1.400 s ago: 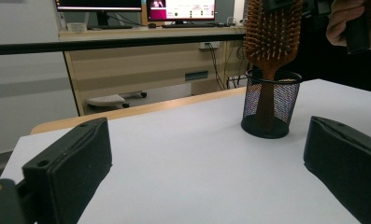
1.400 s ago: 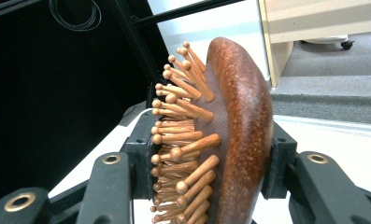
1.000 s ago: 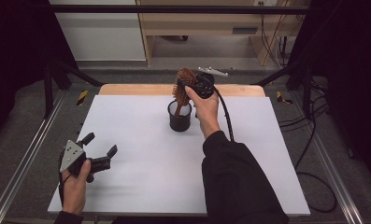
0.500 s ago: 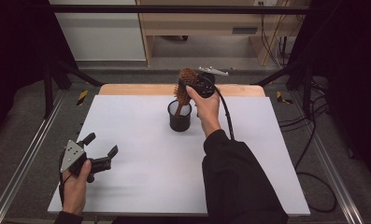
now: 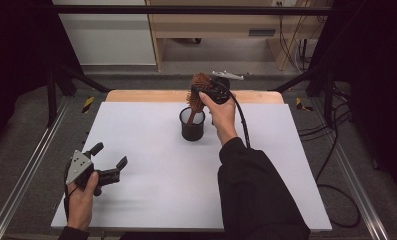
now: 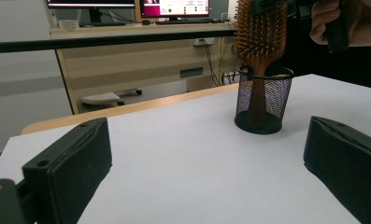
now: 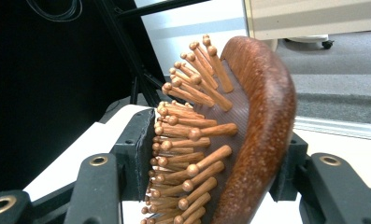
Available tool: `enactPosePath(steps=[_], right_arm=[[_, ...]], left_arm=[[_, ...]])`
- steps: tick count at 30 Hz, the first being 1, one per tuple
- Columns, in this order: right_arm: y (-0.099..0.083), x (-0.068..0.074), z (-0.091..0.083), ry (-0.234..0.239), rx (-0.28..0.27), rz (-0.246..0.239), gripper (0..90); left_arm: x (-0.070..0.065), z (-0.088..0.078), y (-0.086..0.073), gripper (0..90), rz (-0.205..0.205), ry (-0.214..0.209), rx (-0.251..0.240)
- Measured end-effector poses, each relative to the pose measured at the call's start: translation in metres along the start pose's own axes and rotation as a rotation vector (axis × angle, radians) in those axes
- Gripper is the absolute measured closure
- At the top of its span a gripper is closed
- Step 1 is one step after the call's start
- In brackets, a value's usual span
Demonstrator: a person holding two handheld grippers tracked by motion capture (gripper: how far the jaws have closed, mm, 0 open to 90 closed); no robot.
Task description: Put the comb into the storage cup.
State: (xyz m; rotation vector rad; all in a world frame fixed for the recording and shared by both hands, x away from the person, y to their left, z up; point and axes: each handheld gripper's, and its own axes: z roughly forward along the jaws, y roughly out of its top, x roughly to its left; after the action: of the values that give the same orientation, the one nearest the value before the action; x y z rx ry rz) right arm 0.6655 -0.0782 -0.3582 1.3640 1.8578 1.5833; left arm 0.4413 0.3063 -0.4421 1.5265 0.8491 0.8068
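A wooden hairbrush [image 5: 200,93] stands handle-down in a black mesh cup [image 5: 192,126] at the far middle of the white table [image 5: 151,170]. My right gripper [image 5: 202,90] reaches the brush head from the right. Seen in the right gripper view, the hairbrush [image 7: 248,140] sits between the jaws, one pad on the bristle tips and the other on the wooden back. The jaws have just been opening, and the pads still touch the head. My left gripper [image 5: 111,155] rests open and empty near the table's front left. The left gripper view takes in the cup [image 6: 262,100] and brush [image 6: 260,32].
A wooden strip [image 5: 136,95] runs along the table's far edge. Metal rails [image 5: 31,165] flank the table. Cables [image 5: 331,150] lie on the floor at the right. A desk with monitors [image 6: 174,7] stands beyond the table.
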Motion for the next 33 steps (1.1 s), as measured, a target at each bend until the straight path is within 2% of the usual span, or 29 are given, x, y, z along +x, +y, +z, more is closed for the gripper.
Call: enactPosePath(steps=[24,33], right_arm=[[-0.0002,-0.0071,-0.0026,0.009,0.022,0.004,40.5],[-0.0007,-0.0073,-0.0028,-0.012,0.034,-0.008,37.7]], left_arm=[[-0.0003,0.0005,-0.0002,1.2,0.001,-0.005,0.007],[-0.0002,0.0004,-0.0001,1.2,-0.001,-0.007,0.005]])
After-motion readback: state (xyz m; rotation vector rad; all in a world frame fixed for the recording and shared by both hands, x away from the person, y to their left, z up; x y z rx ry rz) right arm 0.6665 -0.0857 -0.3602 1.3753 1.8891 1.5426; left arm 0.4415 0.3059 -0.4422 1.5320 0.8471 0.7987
